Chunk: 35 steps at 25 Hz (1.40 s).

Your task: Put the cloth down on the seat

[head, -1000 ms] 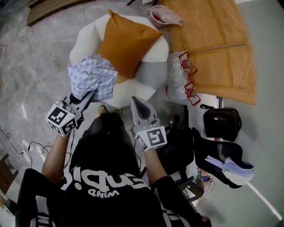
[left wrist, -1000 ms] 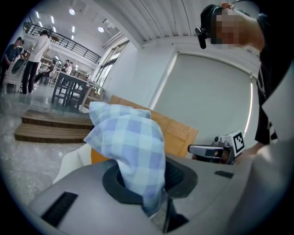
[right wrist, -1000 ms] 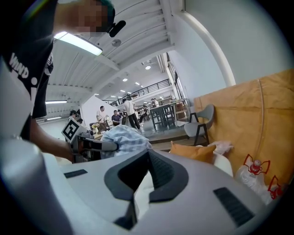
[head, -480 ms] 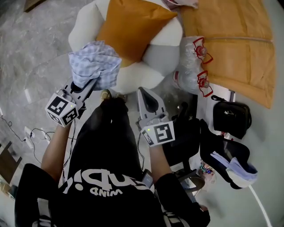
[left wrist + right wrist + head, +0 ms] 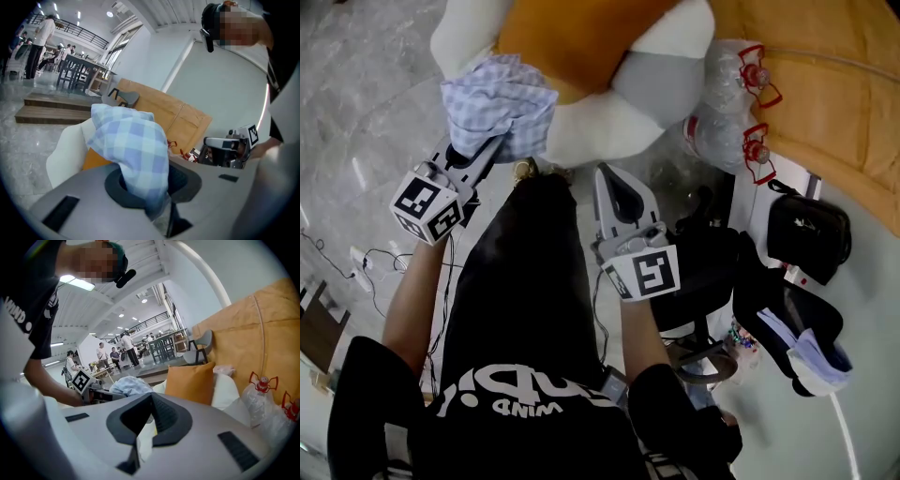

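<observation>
A blue-and-white checked cloth (image 5: 497,98) is bunched up in my left gripper (image 5: 483,148), which is shut on it. The cloth hangs over the near left edge of the white seat (image 5: 591,131), which carries an orange cushion (image 5: 572,37). In the left gripper view the cloth (image 5: 131,140) fills the space between the jaws and hides their tips. My right gripper (image 5: 606,174) is shut and holds nothing, a little short of the seat's front. The right gripper view has the right gripper (image 5: 151,397) pointing at the cushion (image 5: 190,380), with the cloth (image 5: 131,386) at left.
Two plastic water bottles with red handles (image 5: 727,131) stand right of the seat, against an orange-brown board (image 5: 834,84). A black bag (image 5: 811,230) and a black chair (image 5: 703,272) are at the right. Cables (image 5: 366,262) lie on the marble floor at left.
The seat and cushion have slid up and out of the head view's top as the person came closer. The left gripper with the cloth now sits nearer the seat's edge.
</observation>
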Each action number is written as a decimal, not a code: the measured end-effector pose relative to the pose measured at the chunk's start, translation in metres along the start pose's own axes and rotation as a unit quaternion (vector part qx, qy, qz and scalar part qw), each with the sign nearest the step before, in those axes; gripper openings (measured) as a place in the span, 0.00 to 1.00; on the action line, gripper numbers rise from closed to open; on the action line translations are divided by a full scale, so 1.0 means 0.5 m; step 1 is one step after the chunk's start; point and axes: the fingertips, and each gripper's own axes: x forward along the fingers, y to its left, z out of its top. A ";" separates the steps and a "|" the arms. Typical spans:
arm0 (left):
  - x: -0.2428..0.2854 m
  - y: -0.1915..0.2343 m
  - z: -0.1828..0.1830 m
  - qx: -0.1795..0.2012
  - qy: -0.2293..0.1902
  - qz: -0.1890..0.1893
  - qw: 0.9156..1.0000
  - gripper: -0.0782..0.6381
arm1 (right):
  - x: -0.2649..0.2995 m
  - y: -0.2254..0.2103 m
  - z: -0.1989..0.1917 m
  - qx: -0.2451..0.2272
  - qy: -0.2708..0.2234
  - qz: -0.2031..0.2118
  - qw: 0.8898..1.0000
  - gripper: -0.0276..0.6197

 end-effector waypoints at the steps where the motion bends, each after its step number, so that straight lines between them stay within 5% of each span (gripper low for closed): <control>1: 0.008 0.004 -0.015 -0.001 0.004 0.000 1.000 0.23 | 0.000 -0.008 -0.012 0.003 0.001 -0.003 1.000 0.07; 15: 0.190 0.107 -0.252 -0.032 0.052 -0.003 0.998 0.23 | 0.049 -0.127 -0.211 0.042 0.027 -0.045 0.998 0.07; 22: 0.290 0.156 -0.363 -0.018 0.074 -0.017 0.997 0.23 | 0.082 -0.169 -0.306 0.056 0.039 -0.046 0.997 0.07; 35: 0.381 0.245 -0.521 -0.030 0.108 -0.006 0.994 0.23 | 0.124 -0.157 -0.364 0.063 0.054 -0.031 0.996 0.07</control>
